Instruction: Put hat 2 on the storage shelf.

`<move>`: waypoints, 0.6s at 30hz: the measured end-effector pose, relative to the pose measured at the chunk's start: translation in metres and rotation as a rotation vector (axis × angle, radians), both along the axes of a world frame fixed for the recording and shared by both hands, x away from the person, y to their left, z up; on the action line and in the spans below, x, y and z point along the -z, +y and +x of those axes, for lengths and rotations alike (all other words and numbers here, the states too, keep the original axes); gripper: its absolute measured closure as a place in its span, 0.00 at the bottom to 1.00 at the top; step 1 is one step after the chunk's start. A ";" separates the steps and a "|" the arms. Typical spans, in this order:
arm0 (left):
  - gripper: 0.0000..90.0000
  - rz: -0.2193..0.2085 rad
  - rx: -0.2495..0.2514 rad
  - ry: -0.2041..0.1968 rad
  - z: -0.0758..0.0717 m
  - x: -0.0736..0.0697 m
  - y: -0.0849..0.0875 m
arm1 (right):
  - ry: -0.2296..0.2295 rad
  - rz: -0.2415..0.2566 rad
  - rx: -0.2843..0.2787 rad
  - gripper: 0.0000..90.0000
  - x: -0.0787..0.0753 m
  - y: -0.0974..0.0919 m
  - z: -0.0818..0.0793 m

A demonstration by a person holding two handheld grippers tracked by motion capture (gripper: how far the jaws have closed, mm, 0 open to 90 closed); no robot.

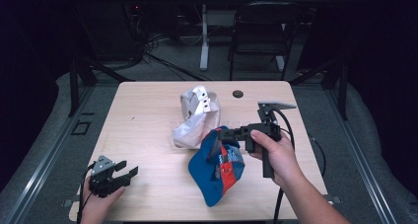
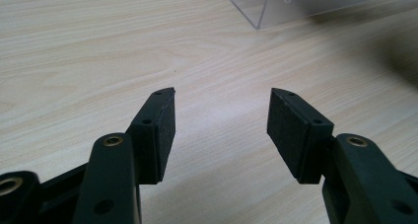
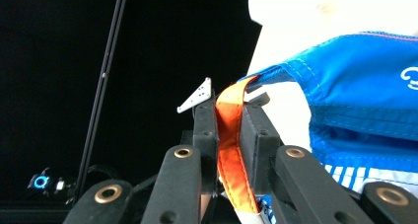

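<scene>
While gripped by orange strap [image 3: 231, 135] only, blue cap [image 1: 217, 172] may slip from R gripper [image 1: 222, 135] fingers; L gripper [image 1: 129, 170] fingers wide, empty.

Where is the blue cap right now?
In the high view the blue cap hangs at the table's front right, pinched by the right tool, just in front of the white cap.

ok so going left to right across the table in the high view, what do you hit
left gripper, black, jaws open, in the person's left hand → white fabric cap → blue cap with orange trim → right gripper, black, shut on the blue cap's orange trim, in the right hand
</scene>
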State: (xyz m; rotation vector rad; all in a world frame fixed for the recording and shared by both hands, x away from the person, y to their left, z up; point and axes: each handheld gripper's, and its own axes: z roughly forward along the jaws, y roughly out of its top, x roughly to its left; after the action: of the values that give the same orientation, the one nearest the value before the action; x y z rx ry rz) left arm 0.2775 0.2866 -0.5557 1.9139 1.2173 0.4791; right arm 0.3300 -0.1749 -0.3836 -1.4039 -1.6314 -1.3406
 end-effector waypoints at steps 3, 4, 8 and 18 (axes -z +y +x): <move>0.50 0.000 -0.002 -0.002 0.000 0.000 0.000 | -0.001 -0.005 0.017 0.87 -0.004 -0.008 0.001; 0.50 0.001 0.000 0.000 0.001 0.000 0.000 | 0.000 0.002 0.041 0.87 -0.007 -0.016 0.002; 0.50 0.005 0.001 -0.004 0.001 0.001 -0.001 | 0.013 0.015 0.086 0.87 -0.011 -0.031 0.005; 0.50 0.003 0.001 -0.011 0.001 0.001 -0.001 | 0.003 0.058 0.186 0.87 -0.029 -0.057 0.014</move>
State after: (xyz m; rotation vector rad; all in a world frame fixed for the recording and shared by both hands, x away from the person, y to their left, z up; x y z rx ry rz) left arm 0.2782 0.2853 -0.5566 1.9116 1.2090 0.4905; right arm 0.3441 -0.2321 -0.3547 -1.5529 -1.4770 -1.4769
